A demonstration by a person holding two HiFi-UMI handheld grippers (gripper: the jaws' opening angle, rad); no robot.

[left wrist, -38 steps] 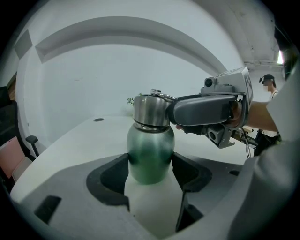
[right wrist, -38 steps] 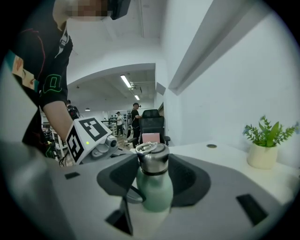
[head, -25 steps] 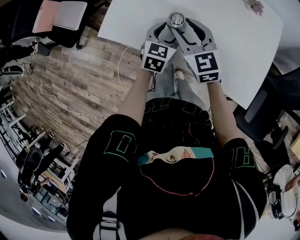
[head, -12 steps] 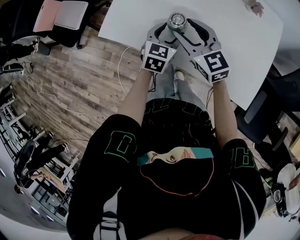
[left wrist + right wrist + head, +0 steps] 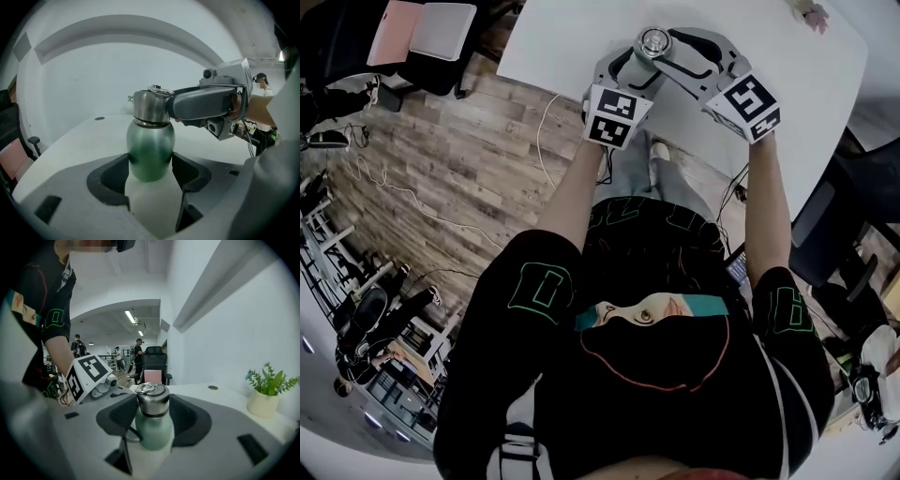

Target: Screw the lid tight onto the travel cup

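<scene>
We are clamping the green metal travel cup (image 5: 150, 140) in the left claw (image 5: 151, 164) to steady it; the right claw (image 5: 153, 411) has just been closing round the steel lid (image 5: 152, 399), seemingly not pinching yet.

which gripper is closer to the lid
Right gripper: its jaws, which have just been closing, flank the lid. The left gripper clamps the cup body below it.

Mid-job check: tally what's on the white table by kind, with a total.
Travel cup: 1
Lid: 1, sitting on the cup
Potted plant: 1
Total: 3
</scene>
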